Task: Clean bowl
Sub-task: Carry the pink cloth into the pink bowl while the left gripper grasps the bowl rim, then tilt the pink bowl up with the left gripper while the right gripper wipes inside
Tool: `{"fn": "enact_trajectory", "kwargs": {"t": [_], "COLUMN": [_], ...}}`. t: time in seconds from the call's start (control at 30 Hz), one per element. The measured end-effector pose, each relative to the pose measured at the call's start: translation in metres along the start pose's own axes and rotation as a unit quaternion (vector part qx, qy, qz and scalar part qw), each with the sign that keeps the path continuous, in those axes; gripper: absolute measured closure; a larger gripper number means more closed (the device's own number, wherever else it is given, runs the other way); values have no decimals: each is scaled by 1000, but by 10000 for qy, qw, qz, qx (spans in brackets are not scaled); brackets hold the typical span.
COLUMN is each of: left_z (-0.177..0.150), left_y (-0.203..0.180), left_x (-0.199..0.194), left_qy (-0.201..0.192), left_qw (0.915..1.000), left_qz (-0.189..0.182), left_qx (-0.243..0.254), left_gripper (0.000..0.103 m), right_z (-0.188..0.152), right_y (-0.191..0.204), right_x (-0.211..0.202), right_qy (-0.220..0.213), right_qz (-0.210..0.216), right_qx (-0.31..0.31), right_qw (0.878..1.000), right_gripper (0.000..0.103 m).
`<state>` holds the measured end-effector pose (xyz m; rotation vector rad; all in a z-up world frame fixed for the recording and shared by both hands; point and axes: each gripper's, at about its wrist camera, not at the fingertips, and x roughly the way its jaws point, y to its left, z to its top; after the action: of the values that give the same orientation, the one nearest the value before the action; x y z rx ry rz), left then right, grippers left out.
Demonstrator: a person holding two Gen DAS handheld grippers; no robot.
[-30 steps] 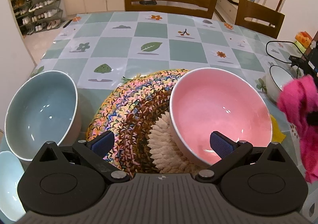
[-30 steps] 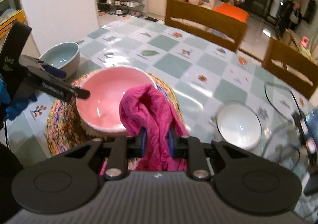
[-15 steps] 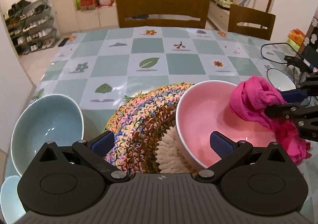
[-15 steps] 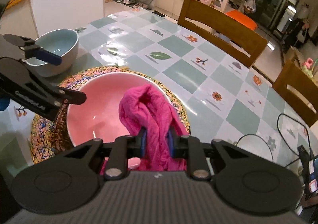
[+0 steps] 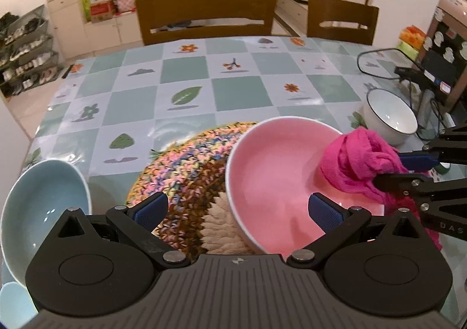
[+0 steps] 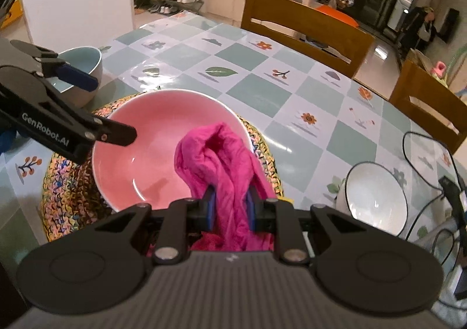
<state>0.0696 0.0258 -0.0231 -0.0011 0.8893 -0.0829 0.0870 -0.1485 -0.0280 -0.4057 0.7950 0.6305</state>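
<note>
Warm indoor light from above leaves soft glare patches on the glossy tabletop (image 5: 239,101). Both fisheye views bend strongly at the edges with dark corners. The background is slightly blurred.

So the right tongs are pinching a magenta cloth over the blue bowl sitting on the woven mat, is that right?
Not quite. The right tongs are pinching the magenta cloth, but the bowl under it on the woven mat is the pink bowl, as the right wrist view shows. The blue bowl stands off the mat, on the tablecloth beside it.
</note>
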Motion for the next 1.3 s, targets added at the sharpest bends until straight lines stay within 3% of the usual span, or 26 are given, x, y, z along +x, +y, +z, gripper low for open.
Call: {"fn": "enact_trajectory", "kwargs": {"t": [0.6, 0.97, 1.3], "left_z": [0, -2, 5], "left_y": [-33, -39, -38], "left_x": [13, 23, 39], "left_qy": [261, 439, 474], "left_qw": [9985, 9976, 9971], "left_qz": [-280, -454, -579], "left_qx": [384, 294, 113], "left_gripper": [0, 0, 0], "right_z": [-38, -64, -64], "right_y": [1, 4, 1], "right_x": [-6, 2, 5], "right_qy": [-120, -102, -118], "right_qz": [-114, -92, -68], "right_qx": [449, 617, 737], "right_qw": [9989, 9980, 9972], "right_gripper": [81, 81, 81]}}
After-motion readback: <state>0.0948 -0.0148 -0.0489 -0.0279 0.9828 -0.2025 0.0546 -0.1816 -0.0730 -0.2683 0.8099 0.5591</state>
